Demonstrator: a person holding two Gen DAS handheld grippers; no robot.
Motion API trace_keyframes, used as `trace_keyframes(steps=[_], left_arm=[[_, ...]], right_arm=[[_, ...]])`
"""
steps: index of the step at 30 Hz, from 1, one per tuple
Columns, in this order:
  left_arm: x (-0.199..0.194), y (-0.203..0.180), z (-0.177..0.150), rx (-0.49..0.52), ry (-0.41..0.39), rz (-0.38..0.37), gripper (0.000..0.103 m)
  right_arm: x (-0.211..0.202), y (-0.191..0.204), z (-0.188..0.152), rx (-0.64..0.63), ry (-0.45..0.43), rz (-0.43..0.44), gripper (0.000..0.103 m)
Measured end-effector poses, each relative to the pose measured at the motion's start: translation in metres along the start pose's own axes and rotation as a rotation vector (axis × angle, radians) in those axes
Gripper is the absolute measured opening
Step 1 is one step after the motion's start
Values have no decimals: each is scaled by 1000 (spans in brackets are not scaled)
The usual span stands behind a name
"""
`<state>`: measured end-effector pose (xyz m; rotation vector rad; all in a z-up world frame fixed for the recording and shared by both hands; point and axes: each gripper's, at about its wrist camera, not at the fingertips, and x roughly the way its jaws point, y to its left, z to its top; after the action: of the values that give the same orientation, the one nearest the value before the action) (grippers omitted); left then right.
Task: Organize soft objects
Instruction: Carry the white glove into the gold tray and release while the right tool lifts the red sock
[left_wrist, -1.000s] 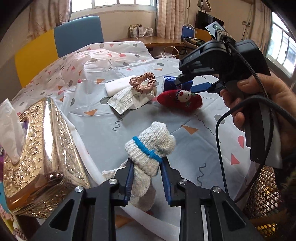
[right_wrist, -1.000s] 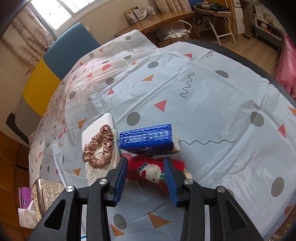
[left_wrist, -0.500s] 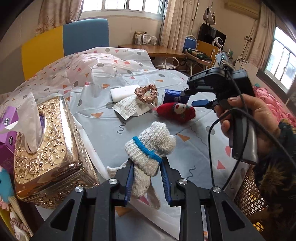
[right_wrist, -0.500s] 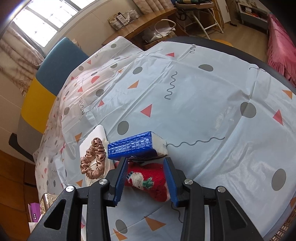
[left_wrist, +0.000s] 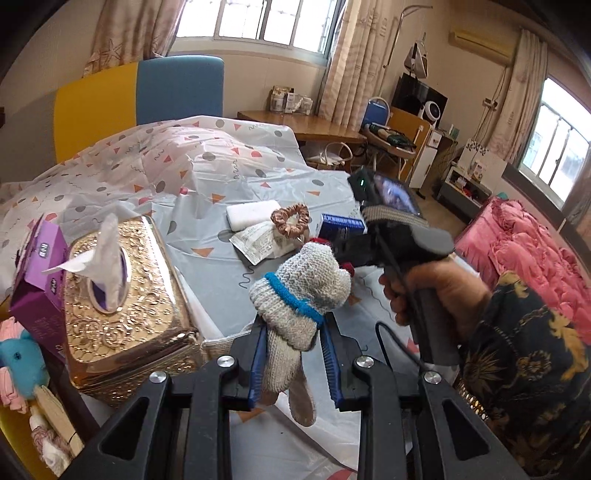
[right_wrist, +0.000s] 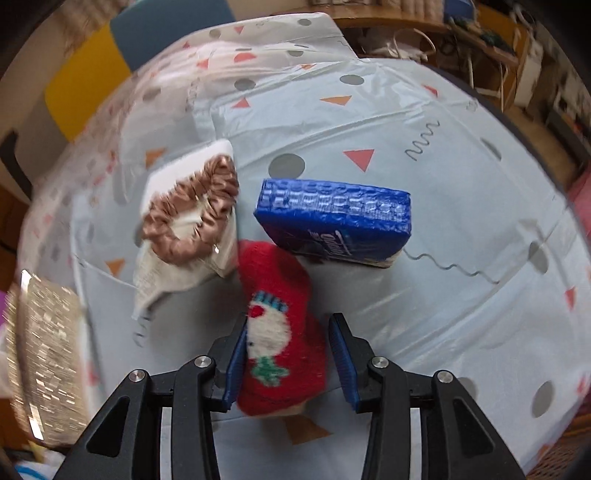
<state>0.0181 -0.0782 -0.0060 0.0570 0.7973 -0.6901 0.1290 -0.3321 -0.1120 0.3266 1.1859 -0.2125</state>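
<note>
left gripper (left_wrist: 293, 345) clamped on rolled grey knit glove with blue band (left_wrist: 301, 295), carried clear of the patterned tablecloth (left_wrist: 221, 258). Gold tissue box (left_wrist: 122, 295) at its 9 o'clock. Right gripper (right_wrist: 286, 356) points steeply down, jaws part open, straddling red knit sock (right_wrist: 280, 328) that lies on the cloth; left pad touching it, right pad shows a gap, so not gripped. Blue pack (right_wrist: 334, 221) at sock's 1 o'clock, touching. Brown scrunchie (right_wrist: 192, 218) at 11 o'clock on a white packet (right_wrist: 159, 284)
</note>
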Motion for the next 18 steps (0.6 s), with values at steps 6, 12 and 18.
trace_keyframes(steps=[6, 12, 18], left_arm=[[-32, 32, 16, -80, -66, 30, 28], [-72, 109, 40, -209, -158, 160, 28], [-98, 216, 25, -434, -197, 343, 28]], right_arm=[[2, 7, -5, -55, -12, -42, 31], [2, 5, -3, -48, -8, -30, 31], [3, 9, -5, -69, -21, -49, 31]])
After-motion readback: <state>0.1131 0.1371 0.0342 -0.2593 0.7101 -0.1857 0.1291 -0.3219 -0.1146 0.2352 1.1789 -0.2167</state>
